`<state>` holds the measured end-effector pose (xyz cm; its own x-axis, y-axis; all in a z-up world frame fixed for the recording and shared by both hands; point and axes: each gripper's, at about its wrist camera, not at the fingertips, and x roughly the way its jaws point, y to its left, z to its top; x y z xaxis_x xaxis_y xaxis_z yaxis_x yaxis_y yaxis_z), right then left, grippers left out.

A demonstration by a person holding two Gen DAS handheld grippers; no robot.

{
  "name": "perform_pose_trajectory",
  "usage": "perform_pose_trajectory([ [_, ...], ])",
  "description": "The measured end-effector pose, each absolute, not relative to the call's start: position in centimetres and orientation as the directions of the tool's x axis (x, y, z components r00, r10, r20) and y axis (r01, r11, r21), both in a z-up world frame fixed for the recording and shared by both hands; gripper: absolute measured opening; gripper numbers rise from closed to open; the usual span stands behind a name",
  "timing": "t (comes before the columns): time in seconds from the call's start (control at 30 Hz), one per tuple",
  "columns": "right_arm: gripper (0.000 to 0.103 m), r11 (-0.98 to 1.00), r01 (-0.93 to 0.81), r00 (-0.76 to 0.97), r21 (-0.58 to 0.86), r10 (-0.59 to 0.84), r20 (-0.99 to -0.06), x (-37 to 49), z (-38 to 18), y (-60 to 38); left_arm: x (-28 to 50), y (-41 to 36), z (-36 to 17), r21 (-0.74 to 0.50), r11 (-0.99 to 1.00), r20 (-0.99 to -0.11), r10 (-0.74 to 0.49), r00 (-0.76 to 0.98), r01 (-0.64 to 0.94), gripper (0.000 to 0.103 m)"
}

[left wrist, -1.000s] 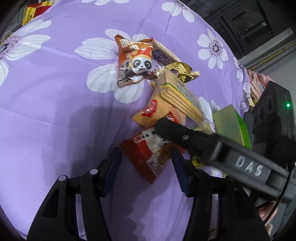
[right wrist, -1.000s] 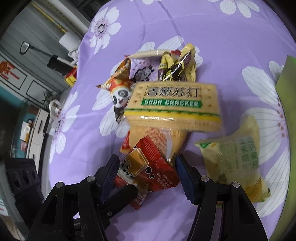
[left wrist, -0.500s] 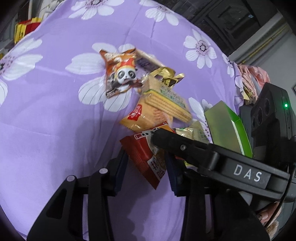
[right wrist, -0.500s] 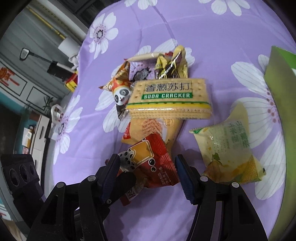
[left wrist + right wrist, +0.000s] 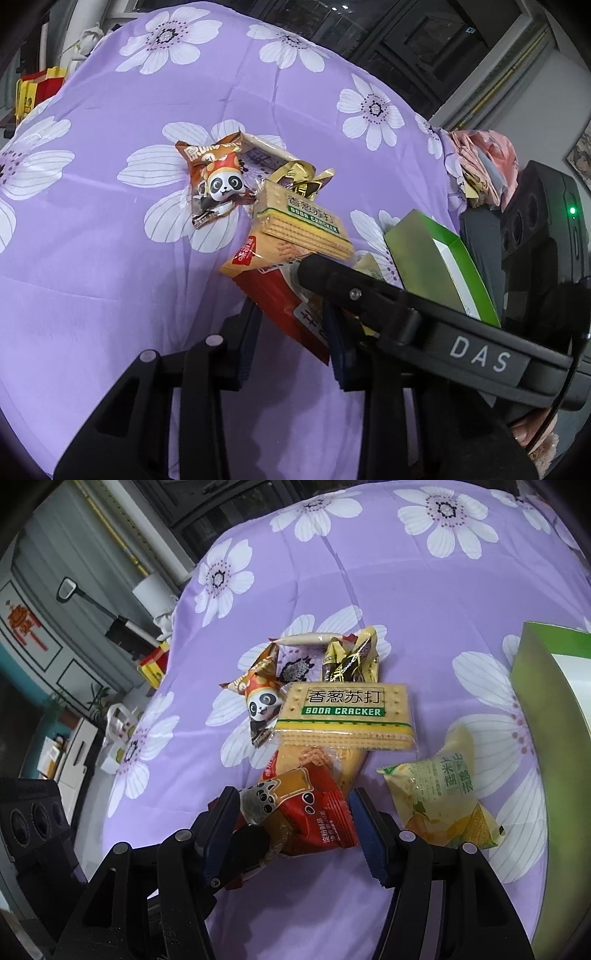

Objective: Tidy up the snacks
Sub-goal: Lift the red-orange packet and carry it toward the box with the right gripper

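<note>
Since the earlier frames, the left gripper (image 5: pixel 291 328) has narrowed its jaws onto the red snack packet (image 5: pixel 280 299), which now sits pinched between the 2 blue pads with its lower corner hanging just above the purple flowered cloth (image 5: pixel 110 258). Both wrist views sit a little higher than before, so the pile looks smaller.

From the right wrist, the right gripper (image 5: pixel 295 823) straddles the same red snack packet (image 5: pixel 306 812); its jaws stand partly apart on either side, and I cannot tell whether the pads press on it. One dark finger (image 5: pixel 247 843) of the left gripper reaches in at its lower left.

Beyond the packet, a soda cracker pack (image 5: pixel 343 716) rests on an orange biscuit packet (image 5: pixel 321 757). Just to the left lies a panda-printed packet (image 5: pixel 258 705), with a gold-wrapped snack (image 5: pixel 351 657) behind the crackers. A yellow corn paste bag (image 5: pixel 443 797) lies to the right, near a green box (image 5: pixel 546 701) at the frame edge.
</note>
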<state>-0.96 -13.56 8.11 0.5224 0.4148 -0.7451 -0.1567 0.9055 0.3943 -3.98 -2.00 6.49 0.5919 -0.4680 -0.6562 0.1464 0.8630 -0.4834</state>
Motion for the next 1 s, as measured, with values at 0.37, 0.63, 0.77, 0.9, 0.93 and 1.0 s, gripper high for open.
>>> perform_pose_trajectory([
  [0.37, 0.064, 0.907, -0.134, 0.550, 0.400, 0.404, -0.731, -1.8, 8.3, -14.3, -4.4, -2.9, 6.7, -0.458, 0.867, -0.640, -0.476, 0.604, 0.198, 0.032],
  [0.63, 0.064, 0.900, -0.135, 0.548, 0.414, 0.416, -0.726, -2.0, 9.0, -15.4, -4.8, -4.8, 8.2, -0.386, 0.898, -0.660, -0.429, 0.616, 0.211, 0.030],
  [0.77, 0.064, 0.887, -0.149, 0.570, 0.437, 0.438, -0.695, -2.7, 10.5, -16.4, -5.5, -5.7, 9.8, -0.359, 0.907, -0.651, -0.412, 0.637, 0.220, 0.030],
  [0.9, 0.064, 0.878, -0.152, 0.588, 0.454, 0.450, -0.672, -3.4, 11.4, -17.4, -5.8, -6.5, 10.5, -0.352, 0.906, -0.639, -0.416, 0.647, 0.235, 0.029],
  [0.93, 0.064, 0.877, -0.147, 0.592, 0.457, 0.448, -0.670, -3.5, 11.5, -17.7, -5.8, -6.7, 10.6, -0.353, 0.905, -0.641, -0.418, 0.644, 0.235, 0.029],
  [1.0, 0.064, 0.879, -0.137, 0.596, 0.457, 0.442, -0.671, -3.6, 11.7, -18.1, -5.8, -7.3, 10.9, -0.351, 0.906, -0.649, -0.417, 0.636, 0.236, 0.028],
])
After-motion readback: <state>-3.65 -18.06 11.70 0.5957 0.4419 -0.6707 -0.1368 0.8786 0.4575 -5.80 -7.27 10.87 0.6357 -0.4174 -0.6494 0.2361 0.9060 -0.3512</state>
